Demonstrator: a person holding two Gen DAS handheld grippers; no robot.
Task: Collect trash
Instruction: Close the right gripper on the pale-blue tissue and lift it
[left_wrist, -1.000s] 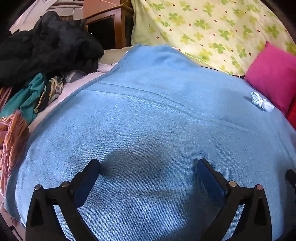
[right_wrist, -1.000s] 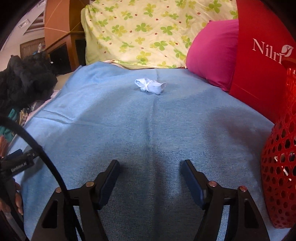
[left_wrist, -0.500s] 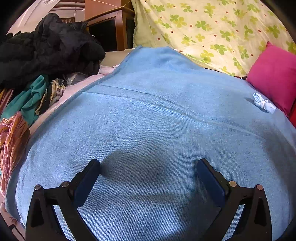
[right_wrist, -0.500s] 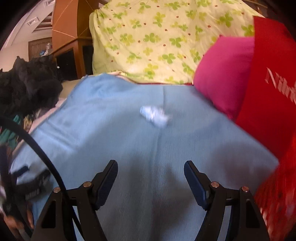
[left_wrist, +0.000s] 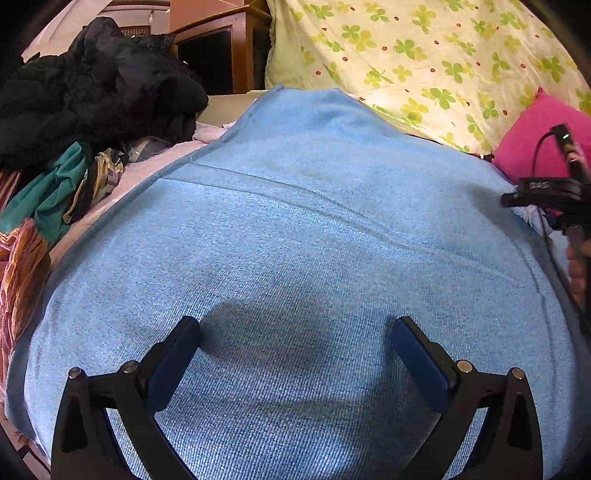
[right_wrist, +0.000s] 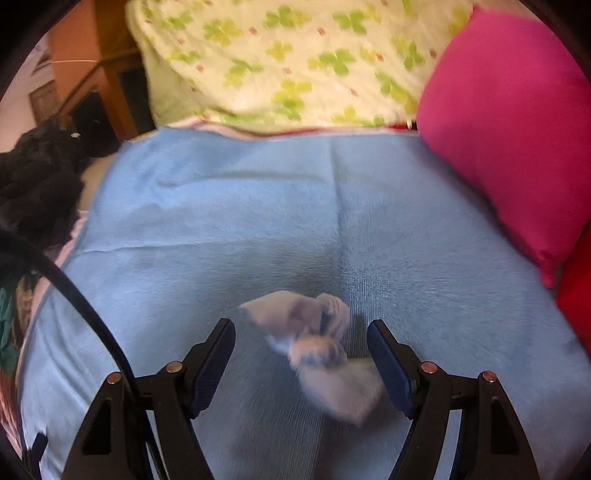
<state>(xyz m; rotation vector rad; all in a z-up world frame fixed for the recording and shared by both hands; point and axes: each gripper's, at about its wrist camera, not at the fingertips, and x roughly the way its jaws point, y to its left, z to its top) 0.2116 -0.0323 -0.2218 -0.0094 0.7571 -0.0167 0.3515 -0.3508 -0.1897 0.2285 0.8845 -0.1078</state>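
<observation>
A crumpled white wad of trash (right_wrist: 317, 347) lies on the blue blanket (right_wrist: 221, 221) of a bed. My right gripper (right_wrist: 300, 328) is open just above the blanket, with the wad between its two fingers. The pads stand apart from it on both sides. The picture is blurred by motion. My left gripper (left_wrist: 295, 325) hangs open over a bare stretch of the blanket (left_wrist: 295, 221) with nothing between its fingers. At the right edge of the left wrist view, the right tool's black body (left_wrist: 543, 188) covers most of the wad.
A pink cushion (right_wrist: 509, 129) and a red item (right_wrist: 576, 295) border the blanket on the right. A clover-print pillow (right_wrist: 295, 59) lies at the back. A heap of black and coloured clothes (left_wrist: 92, 92) sits on the left, with a wooden cabinet (left_wrist: 229, 51) behind it.
My right gripper swept forward across the blanket to the white wad, which now sits between its fingers; the red basket left its view. The left gripper stayed put.
</observation>
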